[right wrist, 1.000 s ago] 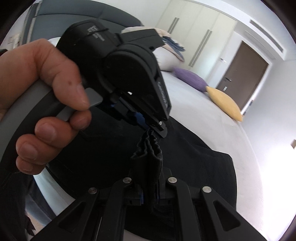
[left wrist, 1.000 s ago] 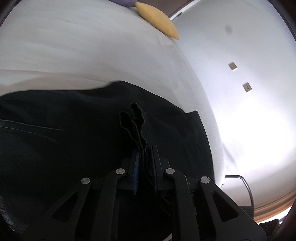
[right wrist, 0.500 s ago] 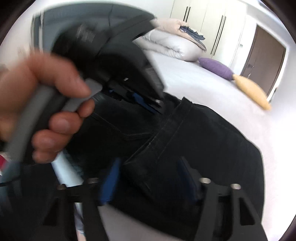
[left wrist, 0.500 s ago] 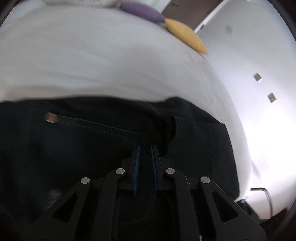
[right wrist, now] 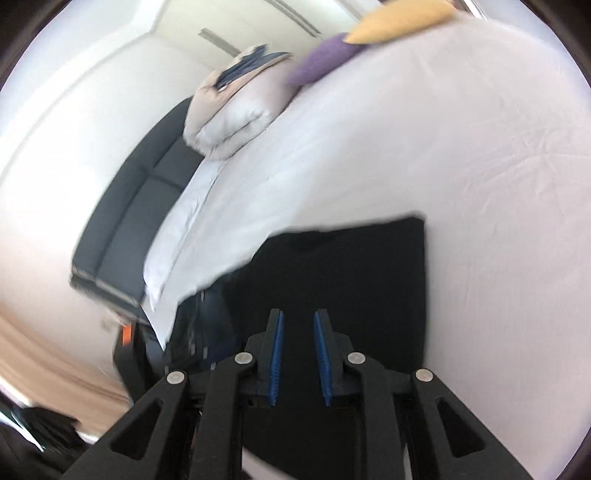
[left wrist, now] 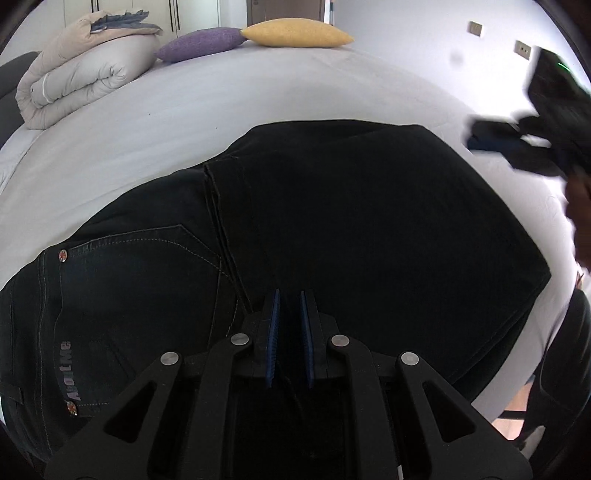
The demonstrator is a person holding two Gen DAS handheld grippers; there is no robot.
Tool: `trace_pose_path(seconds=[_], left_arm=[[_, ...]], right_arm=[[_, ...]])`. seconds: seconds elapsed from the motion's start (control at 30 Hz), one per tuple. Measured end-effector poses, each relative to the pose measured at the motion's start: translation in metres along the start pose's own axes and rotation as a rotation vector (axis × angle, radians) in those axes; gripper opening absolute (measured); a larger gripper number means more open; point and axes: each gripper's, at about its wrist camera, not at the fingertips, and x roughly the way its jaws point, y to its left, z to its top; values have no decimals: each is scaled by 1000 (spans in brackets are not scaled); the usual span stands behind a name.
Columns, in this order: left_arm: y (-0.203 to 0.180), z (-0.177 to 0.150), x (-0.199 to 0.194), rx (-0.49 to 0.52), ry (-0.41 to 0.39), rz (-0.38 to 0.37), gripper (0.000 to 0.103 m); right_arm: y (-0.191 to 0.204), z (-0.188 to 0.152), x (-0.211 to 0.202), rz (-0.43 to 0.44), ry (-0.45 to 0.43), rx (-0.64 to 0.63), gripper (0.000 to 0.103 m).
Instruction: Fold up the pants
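The dark denim pants (left wrist: 351, 221) lie folded flat on the white bed (left wrist: 240, 96), back pocket and a printed label at the left. My left gripper (left wrist: 290, 295) hovers just above the near part of the pants, its blue-padded jaws a narrow gap apart with nothing between them. My right gripper (right wrist: 297, 314) is open and empty above the pants (right wrist: 351, 277) in the right wrist view. It also shows in the left wrist view (left wrist: 517, 144) at the far right, held above the bed beside the pants.
A rolled beige duvet (left wrist: 81, 70), a purple pillow (left wrist: 199, 44) and a yellow pillow (left wrist: 295, 33) lie at the head of the bed. A dark sofa (right wrist: 136, 206) stands beside the bed. The bed's edge and floor (left wrist: 517, 398) are at the lower right.
Both grippers let go of the bunched pants fabric. The pants now lie flat and folded on the bed. The right gripper opened and swung away to the right; the left one pulled back.
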Motion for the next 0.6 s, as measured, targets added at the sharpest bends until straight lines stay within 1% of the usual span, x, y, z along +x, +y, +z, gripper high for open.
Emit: trace_pose_path(seconds=[0.07, 0.1, 0.13, 0.17, 0.2, 0.23, 0.27, 0.3, 0.37, 0.5, 0.6], left_arm=[[-2, 2, 2, -5, 6, 8, 11], [-8, 5, 9, -5, 8, 11, 11], [-5, 6, 9, -5, 10, 14, 11], [-6, 11, 16, -8, 12, 14, 11], [-6, 12, 17, -13, 13, 12, 11], [-10, 12, 18, -15, 11, 11, 11], [-12, 8, 15, -17, 9, 10, 11], [-9, 5, 13, -20, 8, 8, 11], [-8, 2, 10, -21, 7, 7, 11], [-3, -6, 10, -32, 5, 2, 11], [0, -8, 8, -35, 2, -3, 11]], right_arm=[[-17, 24, 21, 43, 35, 52, 21], [-27, 32, 33, 27, 46, 77, 21], [-36, 29, 33, 6, 58, 91, 21], [-44, 31, 44, -3, 88, 113, 19], [-50, 31, 49, -13, 108, 139, 6], [-39, -8, 53, -11, 105, 149, 1], [-42, -10, 44, 8, 101, 155, 1], [-40, -19, 47, 18, 104, 155, 1], [-34, -36, 45, 11, 124, 132, 1], [-14, -82, 20, 7, 174, 92, 1], [-15, -118, -3, 13, 170, 110, 1]])
